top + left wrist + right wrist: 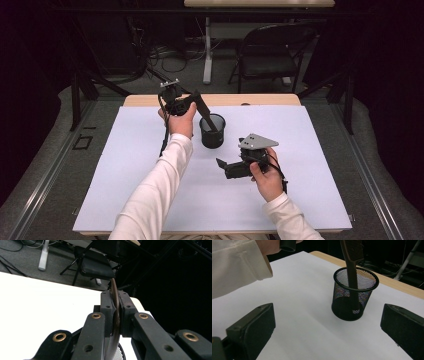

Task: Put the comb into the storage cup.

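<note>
A black mesh cup (212, 131) stands upright on the white sheet, just right of the person's left hand. My left gripper (196, 98) hangs above its far left side, shut on a dark brown comb (206, 112) that slants down into the cup. In the left gripper view the pads (108, 307) pinch the comb (113, 286) edge-on, with the cup's mesh (119, 353) below. My right gripper (227, 155) is low at the cup's near right, open and holding nothing. In the right gripper view the comb (352, 255) dips inside the cup (354, 297), beyond my right gripper (328, 327).
A white sheet (140, 165) covers most of the wooden table (150, 100). The person's white sleeve (234, 265) lies left of the cup. A black folding chair (270, 52) and floor cables (170, 55) are beyond the table's far edge.
</note>
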A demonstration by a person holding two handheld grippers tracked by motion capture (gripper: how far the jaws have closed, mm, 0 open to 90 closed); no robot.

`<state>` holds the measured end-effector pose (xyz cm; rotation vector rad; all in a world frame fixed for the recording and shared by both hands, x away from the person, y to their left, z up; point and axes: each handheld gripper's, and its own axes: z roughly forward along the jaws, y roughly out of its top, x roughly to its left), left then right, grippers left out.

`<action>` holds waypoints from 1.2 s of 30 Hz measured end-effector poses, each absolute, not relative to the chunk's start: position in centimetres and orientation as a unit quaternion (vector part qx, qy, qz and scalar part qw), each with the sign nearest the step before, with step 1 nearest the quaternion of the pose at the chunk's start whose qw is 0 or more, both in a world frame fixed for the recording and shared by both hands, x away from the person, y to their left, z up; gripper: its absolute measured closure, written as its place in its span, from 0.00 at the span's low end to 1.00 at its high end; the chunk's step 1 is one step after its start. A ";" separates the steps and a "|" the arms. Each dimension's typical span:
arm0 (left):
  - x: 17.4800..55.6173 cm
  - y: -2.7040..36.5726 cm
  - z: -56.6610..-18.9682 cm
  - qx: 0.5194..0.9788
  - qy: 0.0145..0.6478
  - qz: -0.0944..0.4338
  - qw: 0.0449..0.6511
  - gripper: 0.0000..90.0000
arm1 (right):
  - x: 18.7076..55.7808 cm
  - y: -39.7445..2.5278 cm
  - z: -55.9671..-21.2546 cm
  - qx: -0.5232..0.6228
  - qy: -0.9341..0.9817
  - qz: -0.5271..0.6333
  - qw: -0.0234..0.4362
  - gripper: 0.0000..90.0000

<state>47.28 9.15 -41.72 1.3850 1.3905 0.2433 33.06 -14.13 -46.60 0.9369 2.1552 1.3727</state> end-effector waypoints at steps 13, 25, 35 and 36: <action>47.4 9.2 -42.4 0.584 0.591 0.097 0.547 0.94 | 33.1 -14.1 -46.6 0.335 0.776 0.492 0.208 0.00; 47.5 9.4 -42.7 0.582 0.594 0.095 0.547 0.94 | 33.1 -14.0 -46.7 0.335 0.777 0.491 0.207 0.00; 47.6 9.8 -42.9 0.577 0.599 0.093 0.548 0.94 | 33.1 -14.0 -46.8 0.335 0.778 0.490 0.207 0.00; 47.6 9.9 -42.9 0.578 0.598 0.094 0.547 0.94 | 33.1 -14.0 -46.8 0.335 0.778 0.490 0.207 0.00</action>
